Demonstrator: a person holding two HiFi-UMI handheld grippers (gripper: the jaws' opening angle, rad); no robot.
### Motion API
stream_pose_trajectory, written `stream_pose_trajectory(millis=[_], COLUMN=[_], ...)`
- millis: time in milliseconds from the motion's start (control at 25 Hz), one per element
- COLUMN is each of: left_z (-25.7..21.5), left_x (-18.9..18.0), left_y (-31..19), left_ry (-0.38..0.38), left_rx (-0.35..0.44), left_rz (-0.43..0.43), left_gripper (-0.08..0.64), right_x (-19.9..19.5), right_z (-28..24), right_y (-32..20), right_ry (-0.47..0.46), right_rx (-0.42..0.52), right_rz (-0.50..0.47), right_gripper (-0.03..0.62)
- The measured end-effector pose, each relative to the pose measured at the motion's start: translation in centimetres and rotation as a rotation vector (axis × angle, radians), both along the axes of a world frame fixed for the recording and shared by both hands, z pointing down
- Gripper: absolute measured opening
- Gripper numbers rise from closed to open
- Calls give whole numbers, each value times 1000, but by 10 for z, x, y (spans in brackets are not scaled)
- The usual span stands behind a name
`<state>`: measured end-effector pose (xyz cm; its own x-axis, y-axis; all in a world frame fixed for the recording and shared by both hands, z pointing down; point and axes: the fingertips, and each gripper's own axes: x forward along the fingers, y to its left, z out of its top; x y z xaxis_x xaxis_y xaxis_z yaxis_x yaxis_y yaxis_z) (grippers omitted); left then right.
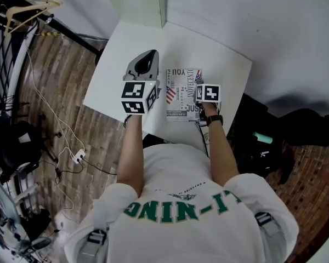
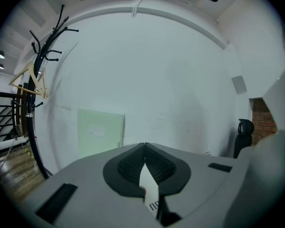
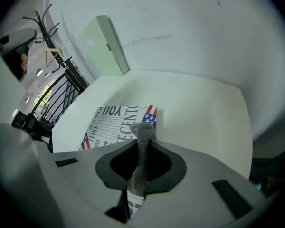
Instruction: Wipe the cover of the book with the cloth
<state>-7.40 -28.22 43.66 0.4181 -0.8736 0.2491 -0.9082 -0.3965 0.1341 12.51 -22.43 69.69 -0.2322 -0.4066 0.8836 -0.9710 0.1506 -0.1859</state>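
Note:
The book [image 1: 182, 94] lies flat on the white table [image 1: 126, 43], its black-and-white printed cover with small flags facing up. My right gripper [image 1: 204, 88] is over the book's right edge, shut on a grey knitted cloth [image 3: 142, 148] that sticks up between its jaws. In the right gripper view the book [image 3: 115, 122] lies just ahead of the right gripper [image 3: 143, 139]. My left gripper [image 1: 147, 55] is raised beside the book's left edge. The left gripper [image 2: 145, 146] is shut, its pads meeting at the tips with nothing held.
A pale green box [image 1: 136, 1] stands at the table's far edge, also in view as the box [image 3: 107, 44] and the box [image 2: 99, 129]. A coat rack [image 2: 42, 56] stands at the left. Cables [image 1: 71, 147] lie on the wooden floor; a black chair [image 1: 268, 141] is at the right.

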Motion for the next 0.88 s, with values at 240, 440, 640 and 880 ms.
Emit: stream_pose_trajectory(millis=[240, 440, 640, 880], left_z=[5, 12, 10, 7], left_x=[-15, -28, -41, -38], left_y=[4, 11, 14, 14], left_ry=[-12, -27, -27, -19], left_rx=[-11, -25, -22, -16], left_rz=[-31, -61, -86, -79], left_gripper=[14, 14, 14, 14], right_x=[-98, -153, -156, -115], right_z=[-15, -3, 5, 6], right_y=[9, 25, 31, 31], right_ry=[-175, -191, -174, -190], right_rx=[16, -32, -55, -57], right_rz=[-144, -266, -279, -190], right_gripper=[38, 38, 38, 38])
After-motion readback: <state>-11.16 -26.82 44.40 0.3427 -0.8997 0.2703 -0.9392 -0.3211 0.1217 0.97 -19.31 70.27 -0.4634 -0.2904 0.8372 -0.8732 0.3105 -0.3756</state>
